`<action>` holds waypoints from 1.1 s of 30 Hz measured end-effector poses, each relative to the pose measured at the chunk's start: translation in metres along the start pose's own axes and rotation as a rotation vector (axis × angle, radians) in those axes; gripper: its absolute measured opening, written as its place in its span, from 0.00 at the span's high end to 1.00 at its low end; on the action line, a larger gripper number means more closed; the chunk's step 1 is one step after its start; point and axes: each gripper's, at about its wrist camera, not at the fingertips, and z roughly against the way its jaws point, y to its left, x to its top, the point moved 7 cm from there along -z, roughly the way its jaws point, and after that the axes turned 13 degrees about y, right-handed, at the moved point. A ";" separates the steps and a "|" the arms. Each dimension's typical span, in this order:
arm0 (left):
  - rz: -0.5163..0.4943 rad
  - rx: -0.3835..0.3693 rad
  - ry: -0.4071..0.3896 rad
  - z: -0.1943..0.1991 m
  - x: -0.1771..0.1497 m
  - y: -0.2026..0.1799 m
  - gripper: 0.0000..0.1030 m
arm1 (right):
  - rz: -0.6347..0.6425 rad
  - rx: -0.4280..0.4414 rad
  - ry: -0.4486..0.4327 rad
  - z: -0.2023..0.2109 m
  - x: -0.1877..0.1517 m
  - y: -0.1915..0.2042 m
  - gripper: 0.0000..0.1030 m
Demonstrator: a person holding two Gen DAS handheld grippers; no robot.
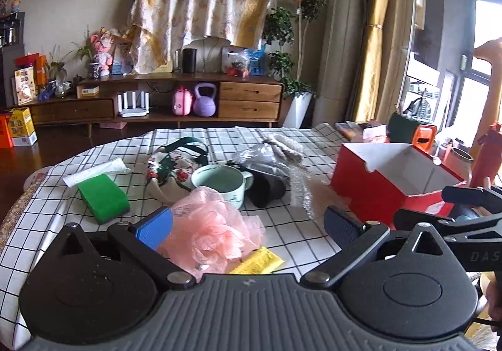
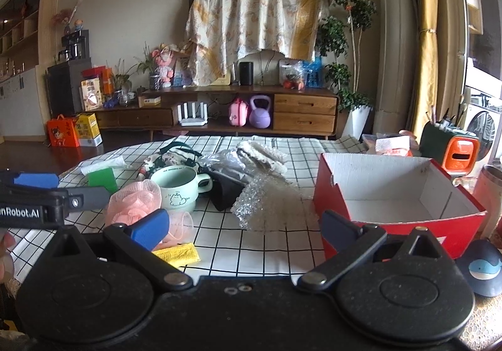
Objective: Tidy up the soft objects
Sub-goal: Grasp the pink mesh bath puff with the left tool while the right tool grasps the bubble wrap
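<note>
A pink mesh bath pouf (image 1: pixel 213 231) lies on the checked tablecloth, just inside my open left gripper (image 1: pixel 248 227), nearest its left fingertip (image 1: pixel 155 230). A green sponge (image 1: pixel 103 197), a yellow cloth (image 1: pixel 257 263), a floral bag (image 1: pixel 169 169), bubble wrap (image 1: pixel 301 187) and grey knit pieces (image 1: pixel 285 145) lie around a mint mug (image 1: pixel 222 183). My right gripper (image 2: pixel 244 230) is open and empty, low over the table's front. An empty red box (image 2: pixel 398 203) stands to its right. The pouf (image 2: pixel 135 203) and bubble wrap (image 2: pixel 266 206) show there too.
A black pouch (image 2: pixel 226 191) lies behind the mug (image 2: pixel 175 187). A white tube (image 1: pixel 94 170) lies at the far left. A whale figure (image 2: pixel 483 269), a metal cup (image 2: pixel 489 187) and an orange holder (image 2: pixel 461 156) crowd the right edge.
</note>
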 end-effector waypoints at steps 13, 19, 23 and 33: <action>-0.007 0.074 0.087 -0.068 0.015 0.037 0.00 | 0.085 0.057 0.119 -0.079 0.034 -0.013 0.00; -0.027 0.122 0.134 -0.104 0.009 0.035 0.00 | 0.072 0.050 0.177 -0.131 0.044 -0.015 0.05; -0.027 0.142 0.163 -0.124 0.004 0.036 0.00 | 0.062 0.046 0.233 -0.169 0.047 -0.017 0.09; -0.035 0.171 0.233 -0.161 -0.010 0.040 0.01 | 0.008 0.002 0.311 -0.226 0.048 -0.025 0.24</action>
